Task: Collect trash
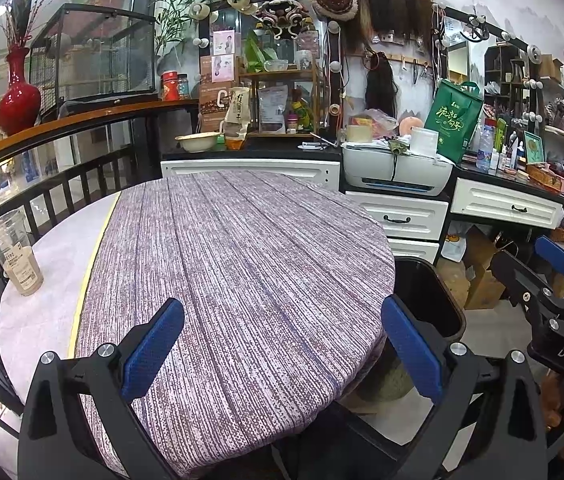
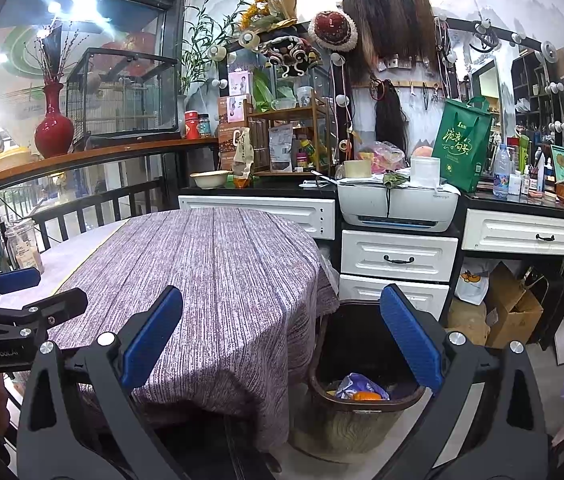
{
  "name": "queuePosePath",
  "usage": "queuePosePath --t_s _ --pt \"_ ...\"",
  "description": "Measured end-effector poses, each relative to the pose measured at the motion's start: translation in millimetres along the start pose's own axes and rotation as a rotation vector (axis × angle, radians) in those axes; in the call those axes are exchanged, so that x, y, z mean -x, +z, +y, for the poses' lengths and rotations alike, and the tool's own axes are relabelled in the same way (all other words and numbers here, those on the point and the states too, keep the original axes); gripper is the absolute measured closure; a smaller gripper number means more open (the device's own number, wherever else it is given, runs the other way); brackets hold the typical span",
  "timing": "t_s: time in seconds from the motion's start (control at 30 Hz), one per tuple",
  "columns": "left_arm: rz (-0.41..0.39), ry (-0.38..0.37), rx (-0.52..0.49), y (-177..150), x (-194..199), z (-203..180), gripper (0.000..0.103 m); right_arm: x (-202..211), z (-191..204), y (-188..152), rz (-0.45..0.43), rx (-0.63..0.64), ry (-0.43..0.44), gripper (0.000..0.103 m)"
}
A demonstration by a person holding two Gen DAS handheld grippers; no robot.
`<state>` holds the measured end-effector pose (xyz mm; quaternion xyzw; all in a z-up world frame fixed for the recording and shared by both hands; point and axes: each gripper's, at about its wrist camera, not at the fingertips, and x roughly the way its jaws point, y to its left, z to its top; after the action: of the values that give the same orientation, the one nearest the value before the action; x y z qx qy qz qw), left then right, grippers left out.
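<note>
- The left gripper (image 1: 284,344) hangs above the near edge of the table (image 1: 241,248), its two blue-padded fingers (image 1: 153,348) spread wide apart with nothing between them.
- It points level across the purple striped tablecloth (image 1: 221,280) towards the white cabinet drawers (image 1: 398,216) at the back.
- The right gripper (image 2: 282,340) is also released, jaws wide, holding nothing.
- It sits off the table's right edge, its right finger (image 2: 410,336) over the opening of the trash bin (image 2: 354,420) and its left finger over the cloth.
- In the left wrist view the right gripper shows at the far right as a black frame with a blue pad, level with the left one and well apart from it.
- In the right wrist view the left gripper (image 2: 37,292) appears at the left edge, over the table's near left part, fingers parted.
- The trash bin stands on the floor, just beside the table on its right, partly tucked under the hanging cloth.
- Inside the bin lie a crumpled purple wrapper (image 2: 356,384) and something orange (image 2: 368,396) touching it; what the orange piece is cannot be told.
- A plastic drink cup (image 1: 15,252) with a straw and a label stands upright on the pale left part of the table, beyond the yellow-edged border of the cloth and well apart from both grippers.
- A printer (image 2: 398,204) sits on the drawers behind the bin.
</note>
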<state>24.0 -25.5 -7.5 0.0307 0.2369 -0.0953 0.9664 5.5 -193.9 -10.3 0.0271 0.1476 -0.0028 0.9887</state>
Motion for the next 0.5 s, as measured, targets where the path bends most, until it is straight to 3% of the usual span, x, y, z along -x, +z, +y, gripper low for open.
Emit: queuePosePath --t_s 0.5 --pt "0.009 -0.013 0.003 -0.1 -3.0 3.6 0.005 -2.4 0.2 -0.6 0.012 -0.004 -0.004 0.006"
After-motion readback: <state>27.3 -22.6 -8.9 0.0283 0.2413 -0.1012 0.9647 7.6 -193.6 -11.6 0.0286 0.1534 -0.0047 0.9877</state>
